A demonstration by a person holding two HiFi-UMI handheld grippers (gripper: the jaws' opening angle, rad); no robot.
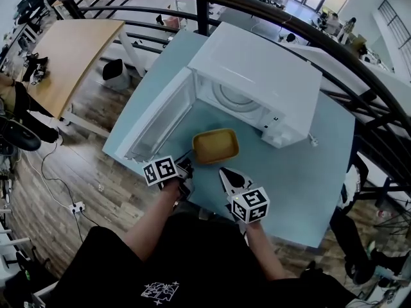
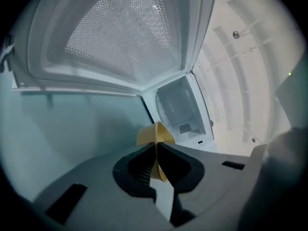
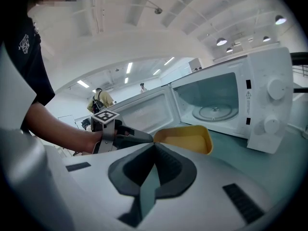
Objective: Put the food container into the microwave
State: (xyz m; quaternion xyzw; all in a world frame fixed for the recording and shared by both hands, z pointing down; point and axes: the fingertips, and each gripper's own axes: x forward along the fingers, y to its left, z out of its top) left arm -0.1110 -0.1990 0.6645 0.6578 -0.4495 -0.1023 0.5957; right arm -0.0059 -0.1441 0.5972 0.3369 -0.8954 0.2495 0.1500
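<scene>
— Which way does the food container (image 1: 216,145) lie?
— In my head view its long axis runs 9 to 3 o'clock, open side up, on the table (image 1: 302,185) just in front of the microwave (image 1: 257,76) at 12.
— What's inside?
— Only bare yellow. The microwave's cavity holds a glass turntable (image 1: 236,97); its door (image 1: 160,117) hangs open at 9.
— Grippers?
— My left gripper (image 1: 188,161) is clamped on the container's rim at 8 o'clock (a thin yellow wall pinched between the jaws). My right gripper (image 1: 223,171) sits at 6, jaws pressed together, holding nothing.
— Surroundings?
— Pale teal tabletop, wood floor (image 1: 58,178), a dark railing (image 1: 257,5) beyond.
</scene>
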